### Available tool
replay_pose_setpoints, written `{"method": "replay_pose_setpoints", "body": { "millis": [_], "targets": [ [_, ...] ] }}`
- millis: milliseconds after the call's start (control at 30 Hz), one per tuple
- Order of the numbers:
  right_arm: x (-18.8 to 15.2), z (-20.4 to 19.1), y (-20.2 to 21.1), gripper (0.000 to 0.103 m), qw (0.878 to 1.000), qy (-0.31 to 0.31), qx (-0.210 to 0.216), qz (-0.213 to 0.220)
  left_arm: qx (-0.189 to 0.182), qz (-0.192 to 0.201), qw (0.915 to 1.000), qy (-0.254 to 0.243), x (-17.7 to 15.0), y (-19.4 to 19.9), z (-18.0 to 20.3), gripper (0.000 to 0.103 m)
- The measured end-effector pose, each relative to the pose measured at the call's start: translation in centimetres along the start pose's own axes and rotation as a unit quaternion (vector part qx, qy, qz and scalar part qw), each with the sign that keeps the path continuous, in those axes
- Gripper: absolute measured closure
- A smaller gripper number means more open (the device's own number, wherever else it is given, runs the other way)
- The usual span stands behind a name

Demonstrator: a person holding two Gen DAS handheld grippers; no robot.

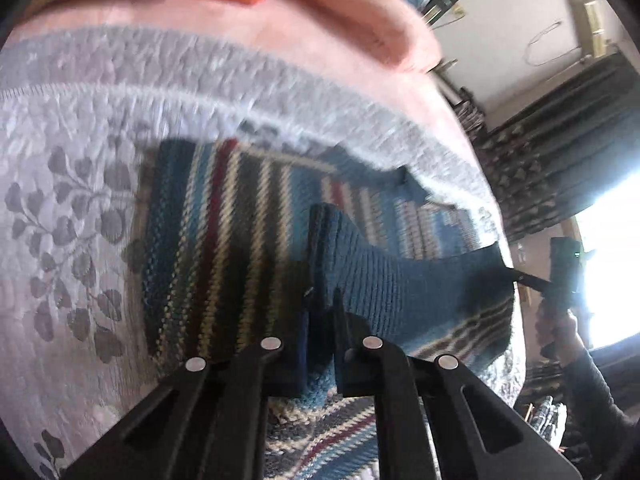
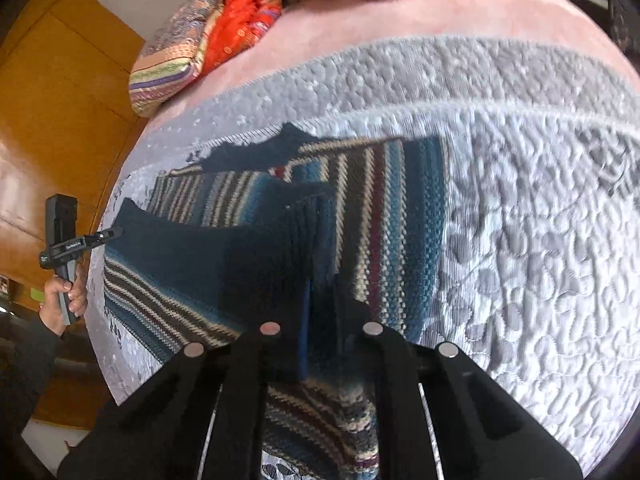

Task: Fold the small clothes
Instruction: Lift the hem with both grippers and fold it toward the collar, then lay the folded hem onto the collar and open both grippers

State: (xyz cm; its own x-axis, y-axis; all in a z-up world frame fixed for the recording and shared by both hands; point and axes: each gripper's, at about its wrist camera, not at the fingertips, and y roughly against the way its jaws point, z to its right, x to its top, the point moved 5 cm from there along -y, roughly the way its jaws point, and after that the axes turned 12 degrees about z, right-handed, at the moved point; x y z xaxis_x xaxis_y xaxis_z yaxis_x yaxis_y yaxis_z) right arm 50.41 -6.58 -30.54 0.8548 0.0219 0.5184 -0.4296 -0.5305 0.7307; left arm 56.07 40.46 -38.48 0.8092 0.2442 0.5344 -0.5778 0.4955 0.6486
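Observation:
A knit sweater (image 1: 224, 248) striped in blue, black, cream and maroon lies on a grey quilted bedcover (image 1: 80, 208). Its teal ribbed hem (image 1: 400, 276) is raised off the bed and stretched between both grippers. My left gripper (image 1: 322, 300) is shut on one end of the hem. The right gripper (image 1: 516, 276), held by a hand at the far right, pinches the other end. In the right wrist view my right gripper (image 2: 320, 284) is shut on the hem over the sweater (image 2: 384, 220), and the left gripper (image 2: 114, 234) grips the hem at the left.
A pink blanket (image 1: 320, 32) covers the bed beyond the quilt. A folded orange and multicoloured quilt (image 2: 208, 36) lies at the far corner. An orange wooden wardrobe (image 2: 60, 100) stands by the bed's edge. Dark curtains (image 1: 560, 152) hang beside a bright window (image 1: 612, 260).

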Motion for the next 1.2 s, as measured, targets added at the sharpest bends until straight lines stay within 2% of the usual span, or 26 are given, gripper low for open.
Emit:
{"method": "replay_pose_setpoints", "body": {
  "millis": [133,300,467,633,900,1200],
  "targets": [
    [2.2,-1.1,2.0,0.095,0.999,0.011,-0.006,0.032,-0.009,0.038,0.9990,-0.019,2.4,2.5,1.9,0.095],
    [6.3,-1.4,3.4,0.095,0.997,0.011,-0.017,0.075,0.004,0.067,0.9972,-0.034,6.9,3.4,2.6,0.095],
    [10.1,-1.1,1.8,0.096,0.995,0.014,-0.041,0.087,0.030,0.071,0.9960,-0.045,10.9,1.4,2.4,0.095],
    [13.2,-0.2,-1.3,0.096,0.994,0.011,-0.066,0.087,0.059,0.064,0.9951,-0.047,13.4,-2.0,1.3,0.095],
    [13.9,2.4,-7.5,0.096,0.993,-0.002,-0.099,0.057,0.098,0.027,0.9943,-0.031,14.0,-7.5,-2.3,0.095],
    [12.0,6.0,-13.4,0.096,0.991,-0.041,-0.124,0.009,0.132,-0.034,0.9906,-0.003,11.5,-13.0,-6.7,0.095]
  ]
}}
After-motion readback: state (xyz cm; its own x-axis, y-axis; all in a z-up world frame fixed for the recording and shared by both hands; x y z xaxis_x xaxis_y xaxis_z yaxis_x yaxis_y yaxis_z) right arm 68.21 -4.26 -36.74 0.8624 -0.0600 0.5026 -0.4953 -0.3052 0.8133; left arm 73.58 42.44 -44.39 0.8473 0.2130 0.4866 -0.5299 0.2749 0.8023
